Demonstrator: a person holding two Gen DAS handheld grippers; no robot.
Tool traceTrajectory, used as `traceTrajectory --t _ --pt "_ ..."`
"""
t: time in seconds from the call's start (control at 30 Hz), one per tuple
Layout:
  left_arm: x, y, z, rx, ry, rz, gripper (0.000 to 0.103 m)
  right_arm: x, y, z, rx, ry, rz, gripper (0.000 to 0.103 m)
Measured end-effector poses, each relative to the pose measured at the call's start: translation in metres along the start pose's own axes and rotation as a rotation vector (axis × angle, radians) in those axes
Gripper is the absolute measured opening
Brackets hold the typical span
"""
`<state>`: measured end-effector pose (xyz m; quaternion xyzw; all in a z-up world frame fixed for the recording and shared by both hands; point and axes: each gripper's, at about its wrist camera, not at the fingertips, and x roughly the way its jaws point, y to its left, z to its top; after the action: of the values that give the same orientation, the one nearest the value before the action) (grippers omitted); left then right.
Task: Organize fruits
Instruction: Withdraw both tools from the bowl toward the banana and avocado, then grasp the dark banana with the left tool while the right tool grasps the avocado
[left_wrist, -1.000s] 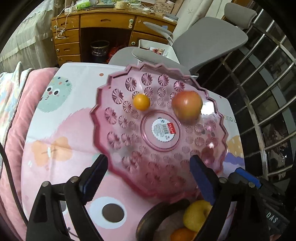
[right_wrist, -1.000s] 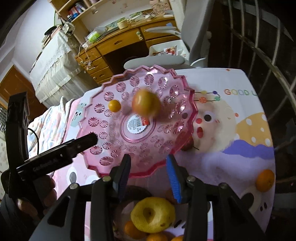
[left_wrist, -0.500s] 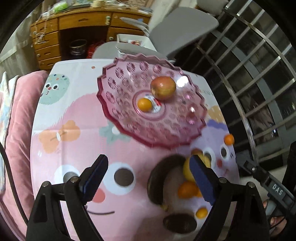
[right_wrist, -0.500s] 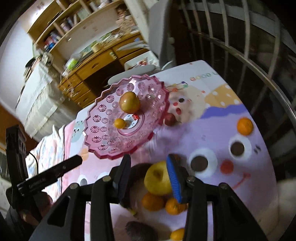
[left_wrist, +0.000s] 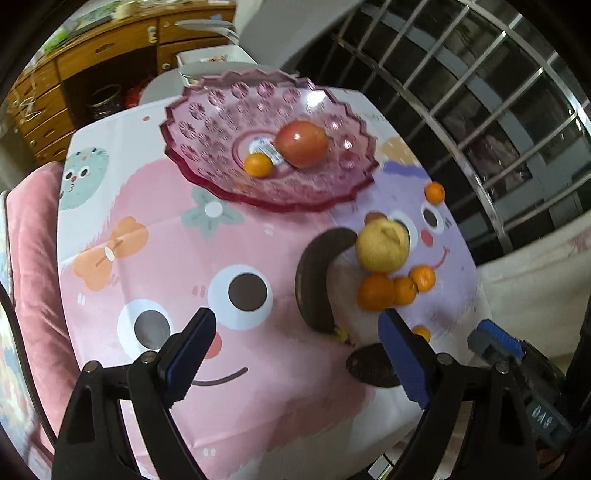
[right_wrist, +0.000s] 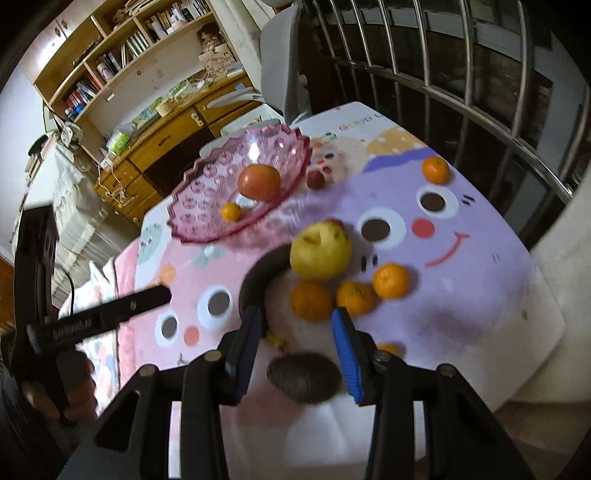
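Observation:
A pink plastic fruit plate (left_wrist: 207, 122) (right_wrist: 207, 188) holds a red apple (left_wrist: 302, 144) (right_wrist: 258, 182) and a small orange (left_wrist: 258, 165) (right_wrist: 231, 212). On the cartoon tablecloth lie a yellow apple (left_wrist: 382, 245) (right_wrist: 320, 251), a blackened banana (left_wrist: 314, 280) (right_wrist: 255, 280), several mandarins (left_wrist: 376, 291) (right_wrist: 312, 300) and a dark avocado (left_wrist: 371, 365) (right_wrist: 303, 376). My left gripper (left_wrist: 295, 354) is open and empty above the cloth. My right gripper (right_wrist: 295, 354) is open and empty, above the avocado.
A lone mandarin (left_wrist: 434, 192) (right_wrist: 436, 170) and a small dark red fruit (right_wrist: 315, 179) lie near the plate. A metal window grille (right_wrist: 461, 74) runs along the right. A wooden desk (left_wrist: 92, 62) and a grey chair stand behind the table.
Both grippers have pulled back and up from the plate, so the loose fruit on the cloth has come into view. Both stay open.

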<state>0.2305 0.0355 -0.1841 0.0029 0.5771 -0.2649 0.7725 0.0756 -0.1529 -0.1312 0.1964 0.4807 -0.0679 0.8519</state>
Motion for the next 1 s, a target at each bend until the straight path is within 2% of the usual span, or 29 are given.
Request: traceTrajectory --t 0.27,0.57,0.77,1.0 --pt "0.023 -0.013 0.001 0.073 0.060 0.015 0.089 0.003 0.013 -0.044 -0.187 0.046 -0.077 0.058" --pt "0.075 -0.024 0.022 0.111 0.132 0.097 0.086 0.041 0.023 -0.070 -0.532 0.096 -0.132 0.063" --pt "0.110 -0.030 0.032 0.107 0.177 0.120 0.078 0.063 0.026 -0.080 -0.729 0.120 -0.089 0.063" --pt "0.140 -0.030 0.040 0.083 0.213 0.144 0.062 0.080 0.018 -0.071 -0.784 0.147 -0.003 0.063"
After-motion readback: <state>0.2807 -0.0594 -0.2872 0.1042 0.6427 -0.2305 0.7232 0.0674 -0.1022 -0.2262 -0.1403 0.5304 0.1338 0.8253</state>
